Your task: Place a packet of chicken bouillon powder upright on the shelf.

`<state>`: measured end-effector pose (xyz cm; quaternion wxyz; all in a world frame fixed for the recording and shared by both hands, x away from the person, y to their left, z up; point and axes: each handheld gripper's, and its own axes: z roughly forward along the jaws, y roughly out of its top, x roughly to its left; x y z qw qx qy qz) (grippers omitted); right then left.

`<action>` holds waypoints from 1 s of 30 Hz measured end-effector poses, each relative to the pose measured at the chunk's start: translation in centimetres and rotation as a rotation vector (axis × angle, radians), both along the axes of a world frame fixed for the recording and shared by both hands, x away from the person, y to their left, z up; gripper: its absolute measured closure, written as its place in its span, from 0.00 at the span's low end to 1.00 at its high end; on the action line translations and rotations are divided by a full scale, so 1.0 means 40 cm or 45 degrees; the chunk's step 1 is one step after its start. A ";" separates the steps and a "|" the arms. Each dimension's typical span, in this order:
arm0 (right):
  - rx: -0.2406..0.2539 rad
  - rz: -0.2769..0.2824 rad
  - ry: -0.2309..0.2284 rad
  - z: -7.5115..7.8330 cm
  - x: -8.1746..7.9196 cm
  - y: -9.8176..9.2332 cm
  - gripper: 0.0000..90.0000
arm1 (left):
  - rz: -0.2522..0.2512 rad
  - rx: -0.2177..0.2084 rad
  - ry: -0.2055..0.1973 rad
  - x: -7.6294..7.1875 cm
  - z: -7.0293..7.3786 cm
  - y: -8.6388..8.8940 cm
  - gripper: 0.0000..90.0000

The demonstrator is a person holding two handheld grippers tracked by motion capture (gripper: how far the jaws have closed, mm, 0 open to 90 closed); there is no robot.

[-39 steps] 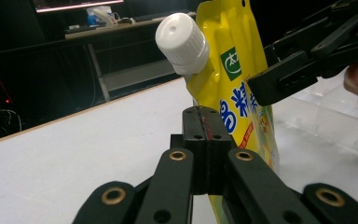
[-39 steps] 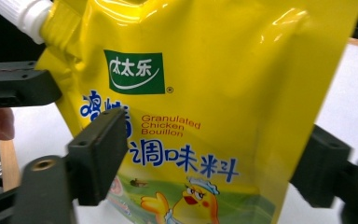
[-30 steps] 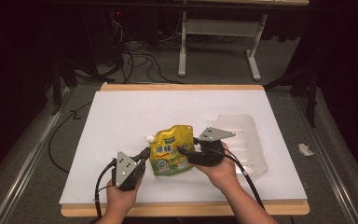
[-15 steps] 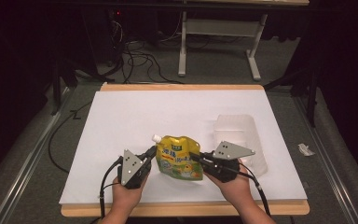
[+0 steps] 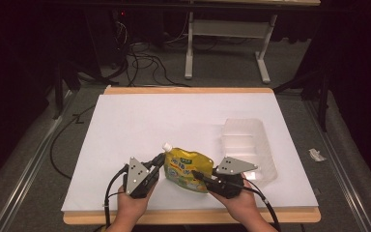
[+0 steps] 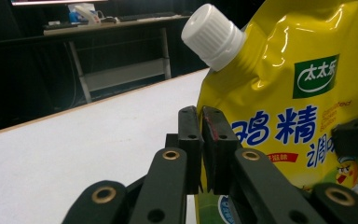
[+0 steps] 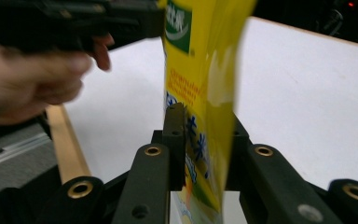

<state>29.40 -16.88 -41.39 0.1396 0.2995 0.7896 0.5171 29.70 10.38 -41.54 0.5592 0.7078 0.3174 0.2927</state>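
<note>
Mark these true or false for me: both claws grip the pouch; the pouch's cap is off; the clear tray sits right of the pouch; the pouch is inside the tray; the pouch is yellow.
1. Both claws grip the pouch. True: the left claw pinches its edge, and the right claw has it between its jaws.
2. The cap is off. False: the white cap is on the spout.
3. The clear tray sits right of the pouch. True in the high view.
4. The pouch is inside the tray. False: it is held over the white table, beside the tray.
5. The pouch is yellow. True.
</note>
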 end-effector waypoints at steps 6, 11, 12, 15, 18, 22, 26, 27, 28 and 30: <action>0.016 -0.012 0.009 -0.010 0.007 -0.002 0.95 | 0.002 0.003 0.054 0.009 -0.007 0.007 0.92; 0.026 -0.025 0.017 -0.013 0.013 -0.008 1.00 | -0.010 0.008 0.086 0.016 -0.010 0.007 0.84; 0.026 -0.025 0.017 -0.013 0.013 -0.008 1.00 | -0.010 0.008 0.086 0.016 -0.010 0.007 0.83; 0.021 -0.026 0.018 -0.011 0.010 -0.005 1.00 | -0.013 0.019 0.100 0.016 -0.011 0.008 0.78; 0.019 -0.026 0.004 -0.007 0.007 -0.002 1.00 | -0.020 0.004 0.118 0.016 -0.010 0.010 0.70; 0.030 -0.024 -0.002 -0.002 0.005 -0.004 1.00 | -0.040 -0.006 0.131 0.013 -0.009 0.015 0.66; 0.028 -0.029 -0.015 0.008 -0.001 -0.008 1.00 | -0.052 -0.001 0.123 0.007 -0.004 0.027 0.63; 0.031 -0.032 -0.013 0.011 -0.002 -0.008 1.00 | -0.049 -0.003 0.117 0.005 -0.001 0.032 0.62; 0.028 -0.029 -0.023 0.014 -0.002 -0.008 1.00 | -0.044 -0.003 0.112 0.002 0.002 0.038 0.61; 0.031 -0.020 -0.029 0.020 -0.002 -0.008 1.00 | -0.024 -0.001 0.112 0.001 0.008 0.052 0.57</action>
